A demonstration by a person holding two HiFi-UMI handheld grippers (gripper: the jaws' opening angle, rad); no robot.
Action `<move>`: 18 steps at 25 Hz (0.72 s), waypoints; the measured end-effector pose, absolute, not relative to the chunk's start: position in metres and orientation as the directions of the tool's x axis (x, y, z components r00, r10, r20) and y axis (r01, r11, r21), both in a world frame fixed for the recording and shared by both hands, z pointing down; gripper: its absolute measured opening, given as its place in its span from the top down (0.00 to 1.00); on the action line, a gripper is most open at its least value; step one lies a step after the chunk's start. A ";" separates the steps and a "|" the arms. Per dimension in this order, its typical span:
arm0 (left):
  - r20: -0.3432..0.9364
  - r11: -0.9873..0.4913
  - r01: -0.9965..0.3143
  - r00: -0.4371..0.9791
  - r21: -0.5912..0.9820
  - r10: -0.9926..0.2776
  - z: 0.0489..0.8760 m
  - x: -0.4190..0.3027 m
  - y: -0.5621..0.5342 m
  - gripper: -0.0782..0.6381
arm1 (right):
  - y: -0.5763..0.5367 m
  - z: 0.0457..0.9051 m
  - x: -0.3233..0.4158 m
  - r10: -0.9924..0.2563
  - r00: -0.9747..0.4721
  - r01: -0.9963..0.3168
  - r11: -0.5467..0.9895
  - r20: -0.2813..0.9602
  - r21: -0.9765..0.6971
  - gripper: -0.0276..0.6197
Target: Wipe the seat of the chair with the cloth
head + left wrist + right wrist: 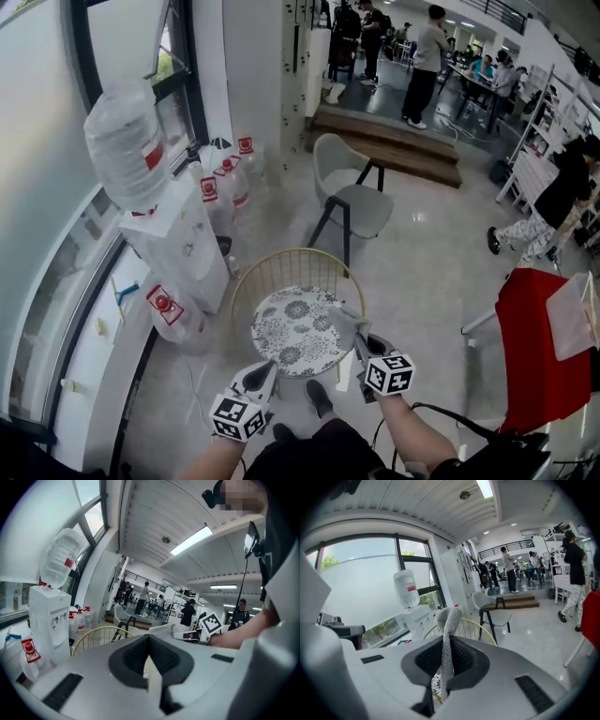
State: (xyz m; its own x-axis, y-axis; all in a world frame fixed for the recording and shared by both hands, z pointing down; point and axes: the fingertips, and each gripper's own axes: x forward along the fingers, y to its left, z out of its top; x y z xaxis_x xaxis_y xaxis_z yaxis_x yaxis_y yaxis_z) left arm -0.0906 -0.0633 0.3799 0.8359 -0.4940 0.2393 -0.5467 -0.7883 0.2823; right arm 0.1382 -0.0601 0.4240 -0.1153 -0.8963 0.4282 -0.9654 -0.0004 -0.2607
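Chair (292,330) with gold wire back and floral seat stands dead ahead, right gripper (360,341) at the seat's right edge with jaws clamped on the grey cloth (343,323), left gripper (265,369) near the front edge, jaws pressed together, empty.

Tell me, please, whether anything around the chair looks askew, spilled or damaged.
Nothing stands out. The chair stands upright, its patterned seat shows no spill, and the cloth is pinched in the right gripper. The left gripper is shut and empty.
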 end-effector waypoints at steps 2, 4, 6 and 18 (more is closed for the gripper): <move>0.201 -0.798 -0.537 0.844 0.275 -0.498 0.363 -0.095 -0.060 0.88 | -0.057 0.399 0.129 -0.912 -0.128 -0.967 0.029 0.389 -0.251 0.92; 0.163 -0.811 -0.523 0.852 0.263 -0.497 0.346 -0.096 -0.055 0.88 | -0.055 0.375 0.121 -0.929 -0.136 -0.970 0.055 0.344 -0.236 0.92; 0.134 -0.821 -0.512 0.859 0.253 -0.494 0.331 -0.097 -0.049 0.88 | -0.051 0.351 0.114 -0.944 -0.142 -0.972 0.077 0.296 -0.224 0.92; 0.067 -0.734 -0.645 0.759 0.212 -0.647 0.264 -0.091 -0.062 0.88 | -0.046 0.251 0.109 -0.963 -0.237 -0.963 0.215 0.127 -0.164 0.92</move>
